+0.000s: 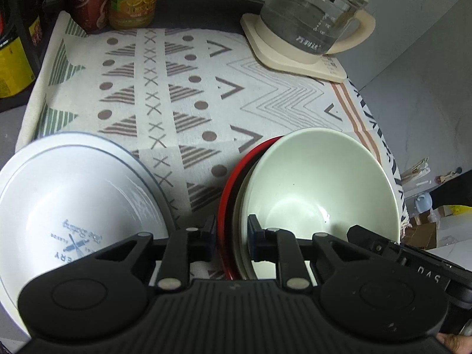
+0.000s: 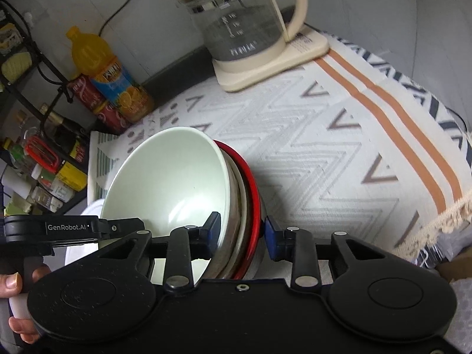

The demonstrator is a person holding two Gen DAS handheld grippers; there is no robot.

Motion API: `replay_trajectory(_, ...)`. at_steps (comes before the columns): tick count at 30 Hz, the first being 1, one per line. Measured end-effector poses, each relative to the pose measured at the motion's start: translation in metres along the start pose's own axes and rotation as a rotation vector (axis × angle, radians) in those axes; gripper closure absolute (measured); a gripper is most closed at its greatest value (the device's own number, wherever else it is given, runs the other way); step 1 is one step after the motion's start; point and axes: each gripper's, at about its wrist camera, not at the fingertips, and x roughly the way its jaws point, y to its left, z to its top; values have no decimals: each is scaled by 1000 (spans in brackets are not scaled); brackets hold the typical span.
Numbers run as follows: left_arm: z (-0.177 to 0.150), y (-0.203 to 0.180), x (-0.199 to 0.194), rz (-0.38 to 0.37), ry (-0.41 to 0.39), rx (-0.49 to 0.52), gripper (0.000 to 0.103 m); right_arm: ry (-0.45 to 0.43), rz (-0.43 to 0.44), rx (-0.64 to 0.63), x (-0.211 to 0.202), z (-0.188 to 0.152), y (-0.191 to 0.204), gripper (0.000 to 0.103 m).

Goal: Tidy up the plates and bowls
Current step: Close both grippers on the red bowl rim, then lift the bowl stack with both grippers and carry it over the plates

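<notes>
On the patterned cloth (image 1: pixel 183 94), at the near left, a white bowl (image 1: pixel 79 203) with blue print sits free of either tool. Just right of it stands a nested stack: a pale green bowl (image 1: pixel 318 188) inside a cream dish (image 1: pixel 240 206), inside a red plate (image 1: pixel 225 203). The left gripper (image 1: pixel 230 236) is clenched on the near-left rims of that stack, one pad outside the red plate, the other inside the green bowl. The right gripper (image 2: pixel 242 230) straddles the opposite rims; its inner pad presses the green bowl (image 2: pixel 165 183), while its outer pad looks just shy of the red plate (image 2: pixel 253 194), so I cannot tell whether it bites fully.

These dishes look like glazed ceramic: stiff, fairly heavy as a stack, slick at the rim and breakable. They should probably be gripped on opposite rims, as here, and kept level so that nothing slides.

The left view alone shows the white bowl whole and the clutter on the floor beyond the table's right edge. The right view alone shows the wire rack of bottles (image 2: pixel 38 147), the cord on the wall, the kettle (image 2: pixel 244 20) with its whole handle, and the person's fingers (image 2: pixel 17 283) on the left tool's handle.
</notes>
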Motion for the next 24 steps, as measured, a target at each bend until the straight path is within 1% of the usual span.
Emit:
replay_trajectory(4, 7, 2, -8, 4, -22, -1, 84, -27, 23, -3, -4, 11, 7, 77)
replay_trajectory(5, 9, 2, -10, 8, -27, -1, 84, -28, 36, -1, -4, 14, 9, 77)
replay_trajectory(8, 14, 7, -17, 23, -43, -12, 84, -31, 37, -46, 0, 20, 20, 77)
replay_trajectory(10, 16, 12, -21, 20, -54, -20, 84, -17, 43, -35, 7, 19, 20, 78)
replay_trajectory(12, 17, 16, -21, 33, -57, -19, 84, -8, 43, -25, 12, 17, 21, 78)
replay_trajectory(16, 15, 23, -16, 44, -37, -37, 84, -15, 56, -27, 11, 15, 23, 78)
replay_trajectory(24, 17, 30, -30, 41, -69, -55, 84, -34, 86, -57, 8, 27, 40, 78)
